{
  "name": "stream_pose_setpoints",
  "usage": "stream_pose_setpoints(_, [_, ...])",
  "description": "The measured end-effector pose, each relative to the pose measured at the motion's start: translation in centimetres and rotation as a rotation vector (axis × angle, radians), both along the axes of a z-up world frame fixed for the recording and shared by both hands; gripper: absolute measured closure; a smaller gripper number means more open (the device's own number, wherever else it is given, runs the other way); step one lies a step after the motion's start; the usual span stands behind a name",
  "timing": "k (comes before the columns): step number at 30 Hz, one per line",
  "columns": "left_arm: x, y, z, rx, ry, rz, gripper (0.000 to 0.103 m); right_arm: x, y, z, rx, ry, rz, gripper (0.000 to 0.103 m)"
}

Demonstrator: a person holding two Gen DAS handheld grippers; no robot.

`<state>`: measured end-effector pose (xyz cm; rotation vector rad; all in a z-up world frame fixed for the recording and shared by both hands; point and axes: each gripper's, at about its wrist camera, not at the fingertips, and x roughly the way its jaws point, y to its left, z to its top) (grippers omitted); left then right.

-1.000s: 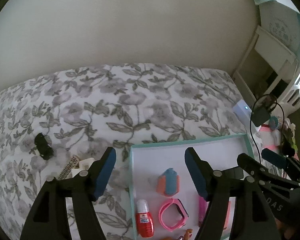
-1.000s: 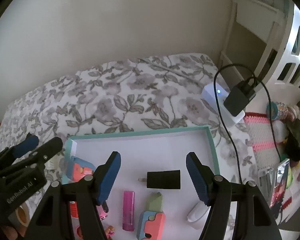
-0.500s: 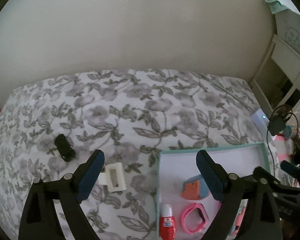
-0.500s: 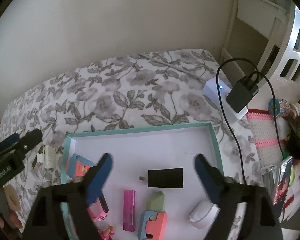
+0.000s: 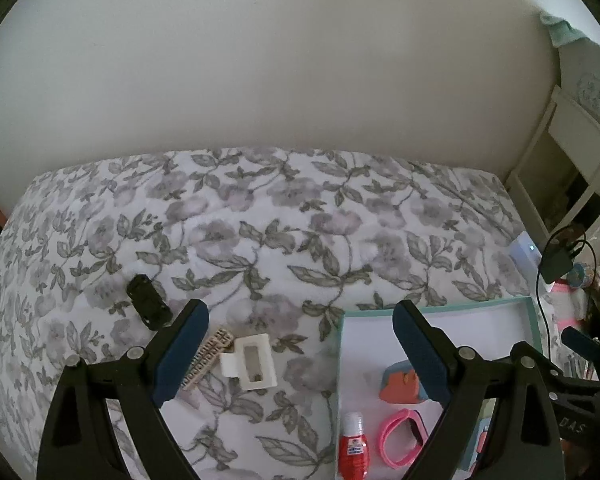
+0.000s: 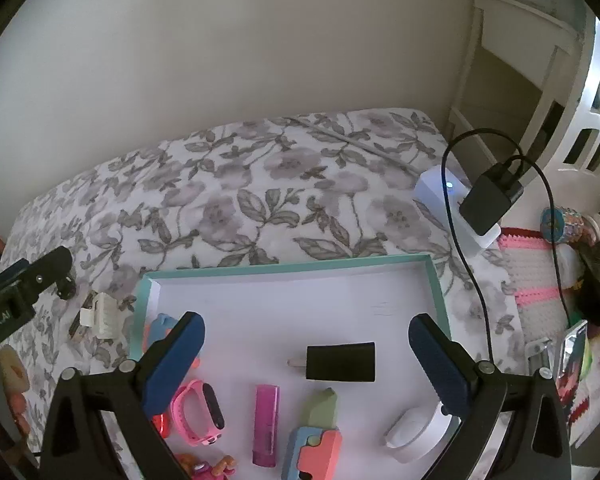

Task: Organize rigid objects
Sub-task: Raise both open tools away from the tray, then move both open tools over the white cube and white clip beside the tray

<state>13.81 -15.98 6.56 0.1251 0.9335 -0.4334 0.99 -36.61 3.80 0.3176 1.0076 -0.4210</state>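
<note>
The left gripper (image 5: 300, 354) has swung off the tray (image 5: 534, 322) toward the white clip (image 5: 249, 361), lying on the bedspread at nine o'clock of the tray. Both pairs of jaws have just been opening, nothing between them; the right gripper (image 6: 306, 364) hovers over the black charger (image 6: 341, 362). Next, probably: straddle the clip, clamp it.

Two handheld grippers are showing, alike in build. The left gripper (image 5: 300, 350) and right gripper (image 6: 306, 362) are each wearing black triangular cut-out finger frames, silver screws near the tips, and ribbed dark blue pads (image 6: 174, 362). White lettering is marking the black side bodies.
</note>
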Motion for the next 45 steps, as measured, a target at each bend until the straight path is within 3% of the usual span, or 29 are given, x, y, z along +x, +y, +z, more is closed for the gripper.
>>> stream_pose_setpoints(9, [2.0, 7.2, 0.6, 0.040, -0.025, 0.159, 0.009, 1.7, 4.5, 0.8, 0.033, -0.051, 0.121, 0.000])
stream_pose_setpoints(20, [3.4, 17.8, -0.8, 0.110, 0.023, 0.373, 0.009, 4.2, 11.5, 0.7, 0.056, -0.056, 0.252, 0.000])
stream_pose_setpoints(28, [3.7, 23.2, -0.5, 0.097, 0.043, 0.471, 0.009, 5.9, 16.6, 0.4, 0.065, -0.053, 0.355, 0.000])
stream_pose_setpoints(38, [4.2, 25.7, -2.9, 0.041, 0.121, 0.532, 0.009, 8.3, 19.9, -1.7, 0.067, -0.021, 0.390, 0.000])
stream_pose_setpoints(45, [4.4, 23.4, -6.2, 0.018, 0.229, 0.468, 0.009, 10.5, 20.6, -4.1, 0.049, -0.004, 0.387, 0.003])
